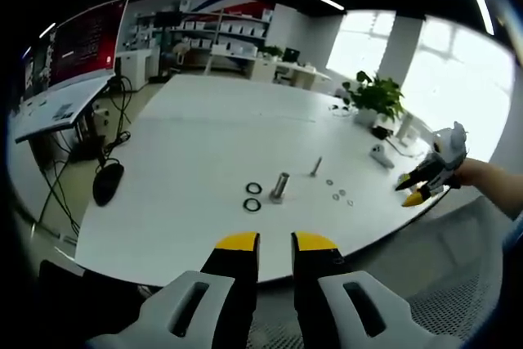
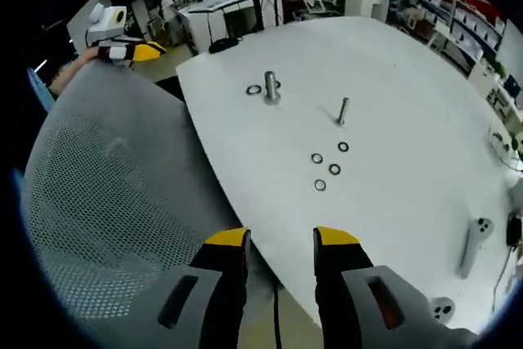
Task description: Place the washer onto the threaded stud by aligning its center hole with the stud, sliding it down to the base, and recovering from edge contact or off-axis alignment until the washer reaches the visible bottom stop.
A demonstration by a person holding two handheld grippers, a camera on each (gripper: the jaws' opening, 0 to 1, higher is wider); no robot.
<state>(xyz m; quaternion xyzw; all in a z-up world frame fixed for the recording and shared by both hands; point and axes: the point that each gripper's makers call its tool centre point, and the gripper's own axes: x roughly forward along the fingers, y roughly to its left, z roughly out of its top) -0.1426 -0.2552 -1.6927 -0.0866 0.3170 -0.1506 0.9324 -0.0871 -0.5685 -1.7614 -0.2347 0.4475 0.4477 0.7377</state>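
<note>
A thin threaded stud (image 1: 316, 166) (image 2: 342, 110) stands upright on the white table (image 1: 204, 120) (image 2: 392, 71). Several small washers (image 1: 338, 194) (image 2: 326, 167) lie flat just beside it. A thicker metal post (image 1: 280, 185) (image 2: 270, 87) stands nearby with two dark rings (image 1: 252, 196) (image 2: 254, 90) at its foot. My left gripper (image 1: 275, 243) is open and empty, held off the table's near edge. My right gripper (image 2: 279, 239) is open and empty over the table's edge, well short of the washers. In the left gripper view the right gripper (image 1: 413, 189) hovers at the table's right edge.
A grey mesh chair back (image 2: 106, 194) sits close on the left of the right gripper view. Two white controllers (image 2: 472, 243) (image 1: 381, 155) and a potted plant (image 1: 374, 97) stand on the table's far side. A monitor (image 1: 82, 42) and cables (image 1: 106, 181) are beyond the table's left end.
</note>
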